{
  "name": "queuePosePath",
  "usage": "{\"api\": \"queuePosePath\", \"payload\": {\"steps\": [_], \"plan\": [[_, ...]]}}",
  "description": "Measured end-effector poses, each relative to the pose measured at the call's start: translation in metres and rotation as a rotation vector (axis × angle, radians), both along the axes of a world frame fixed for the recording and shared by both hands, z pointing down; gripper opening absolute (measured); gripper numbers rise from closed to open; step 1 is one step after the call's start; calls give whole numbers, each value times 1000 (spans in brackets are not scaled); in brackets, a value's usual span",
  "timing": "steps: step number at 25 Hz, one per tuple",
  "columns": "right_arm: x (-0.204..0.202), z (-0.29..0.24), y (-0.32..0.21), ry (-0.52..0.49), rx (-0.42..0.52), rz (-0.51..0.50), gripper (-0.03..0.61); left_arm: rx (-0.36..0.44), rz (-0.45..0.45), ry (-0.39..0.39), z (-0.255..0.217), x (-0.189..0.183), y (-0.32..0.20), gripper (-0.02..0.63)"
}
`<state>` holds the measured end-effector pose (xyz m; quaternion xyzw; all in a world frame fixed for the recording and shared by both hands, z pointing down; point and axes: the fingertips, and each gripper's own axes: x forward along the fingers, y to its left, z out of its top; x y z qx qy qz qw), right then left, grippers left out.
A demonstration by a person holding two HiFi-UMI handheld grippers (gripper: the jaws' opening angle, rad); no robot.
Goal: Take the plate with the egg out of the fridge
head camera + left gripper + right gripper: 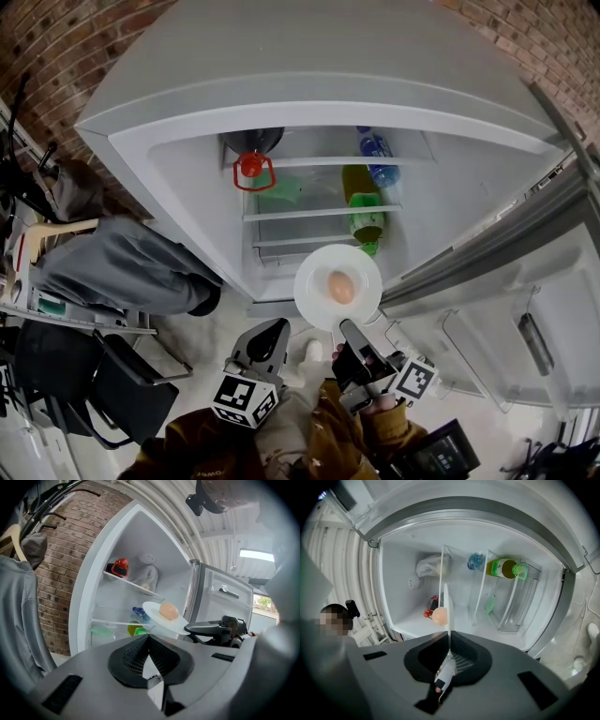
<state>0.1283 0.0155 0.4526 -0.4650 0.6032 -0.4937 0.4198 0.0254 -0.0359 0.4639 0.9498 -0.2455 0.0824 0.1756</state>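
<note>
Right gripper (349, 328) clamps the round white plate (317, 270) by its near rim, level so the tan egg (341, 287) won't roll; left gripper (272, 334) hangs closed on nothing.

Left gripper (275, 330): grey moulded shell, black jaws tapering to a narrow tip. Cube (246, 398) at its rear has white faces printed with black square markers.

Right gripper (350, 330): same build, reads darker in the head view. Its own marker cube (414, 380) is also black on white.

Both gripper views show a broad matte grey housing (243, 686) with a black recess round the jaw roots. Pads (133, 653) are black with fine mesh-like ribbing. Black rectangular slots (63, 694) sit on either side.

Sleeves (202, 450) are mustard-brown, possibly a jacket; they lie at the frame edge and are poorly resolved.
</note>
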Motion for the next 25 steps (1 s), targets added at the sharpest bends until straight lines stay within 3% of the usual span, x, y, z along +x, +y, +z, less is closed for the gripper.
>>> {"api": "queuePosePath", "payload": {"steps": [25], "plan": [[-2, 11, 2, -34, -50, 23, 16, 3, -36, 14, -2, -3, -7, 9]]}}
